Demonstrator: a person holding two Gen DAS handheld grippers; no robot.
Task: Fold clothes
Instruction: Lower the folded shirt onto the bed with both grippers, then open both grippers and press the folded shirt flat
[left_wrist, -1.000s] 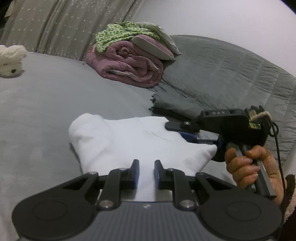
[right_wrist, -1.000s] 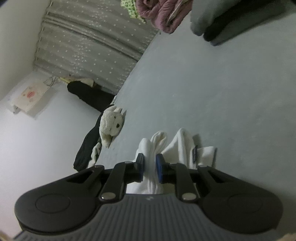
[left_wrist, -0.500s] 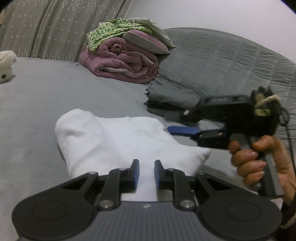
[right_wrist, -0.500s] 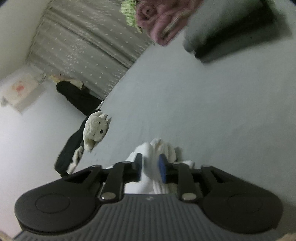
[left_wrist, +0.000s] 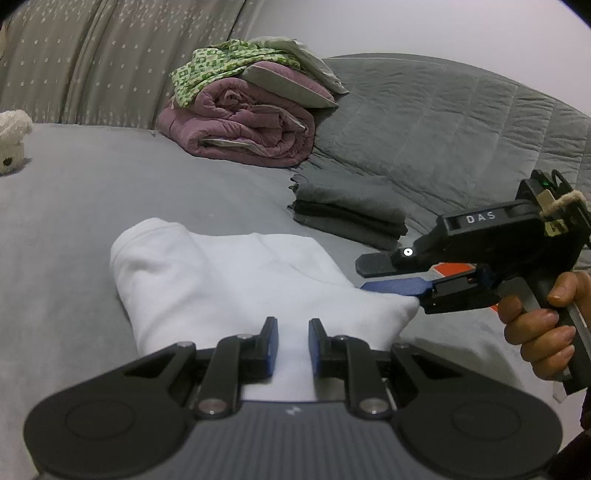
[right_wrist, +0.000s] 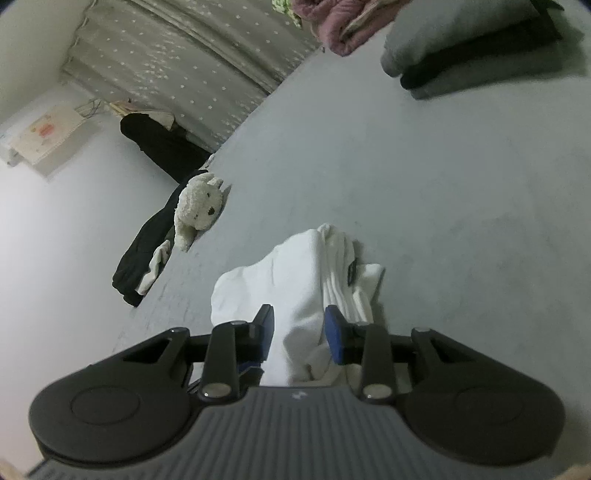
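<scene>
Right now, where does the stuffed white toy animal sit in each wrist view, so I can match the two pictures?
Left wrist view: the stuffed white toy animal is cut off at the far left edge, on the grey bed.
Right wrist view: it lies left of centre, at the bed's edge, on a black garment.
Shared landmark: the rolled mauve quilt.

2 grippers (left_wrist: 292, 345) (right_wrist: 300, 334), 1 white garment (left_wrist: 236, 280), 1 plush toy (right_wrist: 199, 206) — 1 rolled purple quilt (left_wrist: 243, 129).

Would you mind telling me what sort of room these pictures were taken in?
Most likely a bedroom: the work surface is a bed with a padded headboard, a rolled purple quilt lies on it, and a plush toy sits at its edge.
</scene>
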